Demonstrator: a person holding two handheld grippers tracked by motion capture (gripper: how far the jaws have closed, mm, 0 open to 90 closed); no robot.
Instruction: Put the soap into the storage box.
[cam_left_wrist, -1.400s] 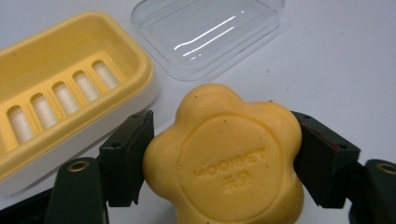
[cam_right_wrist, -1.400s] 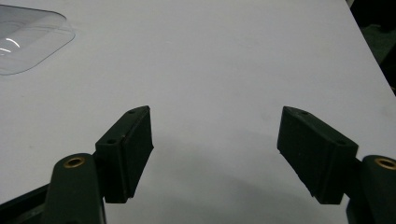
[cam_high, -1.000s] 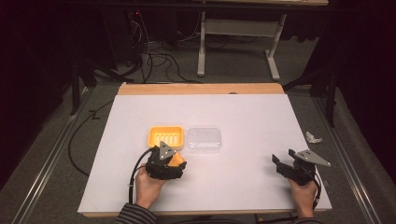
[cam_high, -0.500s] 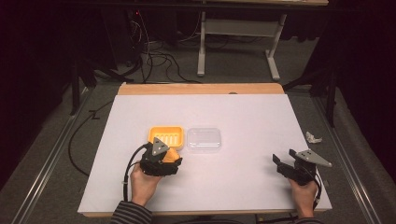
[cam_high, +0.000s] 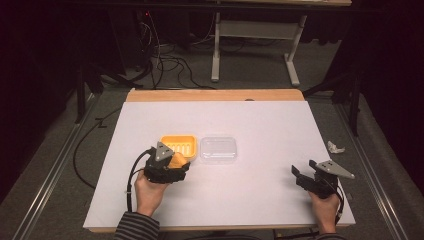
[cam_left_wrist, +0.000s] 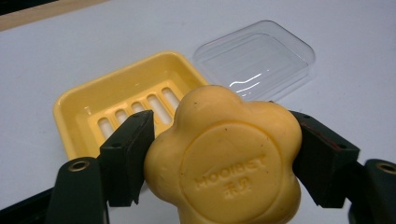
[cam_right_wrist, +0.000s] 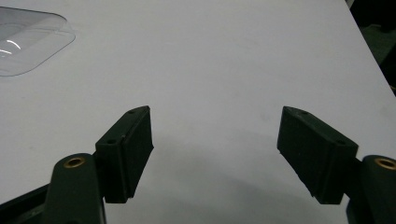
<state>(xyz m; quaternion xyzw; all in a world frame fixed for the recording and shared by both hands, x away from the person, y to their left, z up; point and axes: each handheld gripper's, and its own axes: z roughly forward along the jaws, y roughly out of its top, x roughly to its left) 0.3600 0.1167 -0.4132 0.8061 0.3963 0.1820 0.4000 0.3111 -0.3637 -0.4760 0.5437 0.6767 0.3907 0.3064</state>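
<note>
A yellow flower-shaped soap (cam_left_wrist: 224, 168) with embossed lettering is clamped between the jaws of my left gripper (cam_left_wrist: 219, 135), held just above the white table. In the high view the left gripper (cam_high: 175, 162) sits at the near left corner of the yellow slotted soap dish (cam_high: 178, 142). The dish (cam_left_wrist: 84, 102) lies empty right behind the soap. A clear plastic lid (cam_high: 218, 148) rests beside the dish on its right and appears again in the left gripper view (cam_left_wrist: 254, 58). Near the table's front right, my right gripper (cam_high: 302, 175) stands open over bare table, nothing between its jaws (cam_right_wrist: 215, 135).
A crumpled white scrap (cam_high: 335, 147) lies just off the table's right edge. A wooden strip (cam_high: 215, 95) runs along the far edge. Beyond it are a desk frame (cam_high: 255, 30) and floor cables (cam_high: 165, 60). The white table (cam_high: 260, 125) surrounds the dish.
The left gripper has shifted a little to the left and risen slightly with the soap still in it. The right gripper has stayed put.
</note>
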